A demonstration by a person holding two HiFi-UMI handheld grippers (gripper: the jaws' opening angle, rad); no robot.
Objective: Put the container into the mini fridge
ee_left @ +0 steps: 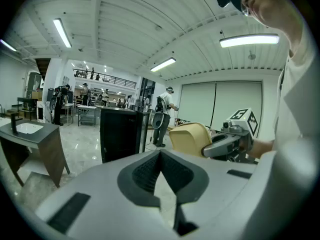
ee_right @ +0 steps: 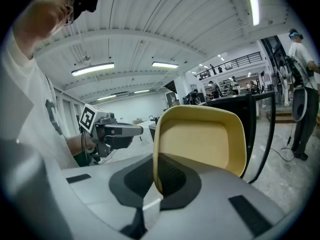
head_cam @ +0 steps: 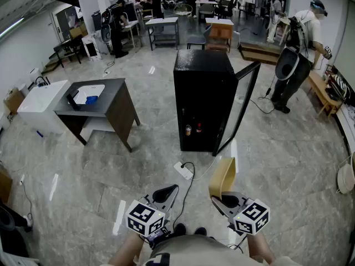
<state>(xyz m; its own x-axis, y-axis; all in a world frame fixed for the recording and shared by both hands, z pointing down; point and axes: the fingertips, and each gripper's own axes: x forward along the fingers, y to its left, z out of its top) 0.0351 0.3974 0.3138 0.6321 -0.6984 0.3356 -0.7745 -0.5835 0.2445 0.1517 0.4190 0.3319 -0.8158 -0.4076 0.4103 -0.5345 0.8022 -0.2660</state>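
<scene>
- Container (head_cam: 222, 177), a tan shallow tub, stands on edge in my right gripper (head_cam: 222, 200). The jaws are clenched on its rim, one pad inside the wall and one outside, as the right gripper view shows.
- My left gripper (head_cam: 164, 194) rides level with it, just beside it. Its jaws are pressed together at the tips with nothing between them.
- Both tools hang over the grey marble floor (head_cam: 83, 193), with my forearms at the bottom edge of the head view.
- A white power strip (head_cam: 183, 170) lies on the floor just ahead of the grippers, and a dark cord runs from it.
- Beyond the strip stands the black mini fridge (head_cam: 202, 101), well apart from the container. Its glass door (head_cam: 238, 112) is swung open on the right.
- Two small bottles or cans (head_cam: 193, 129) stand on the lowest level inside; I cannot tell which they are.
- Left of the fridge is a dark table (head_cam: 119, 101) with a white basin (head_cam: 89, 95) set in its top.
- A person (head_cam: 299, 54) bends over at the far right of the hall.
</scene>
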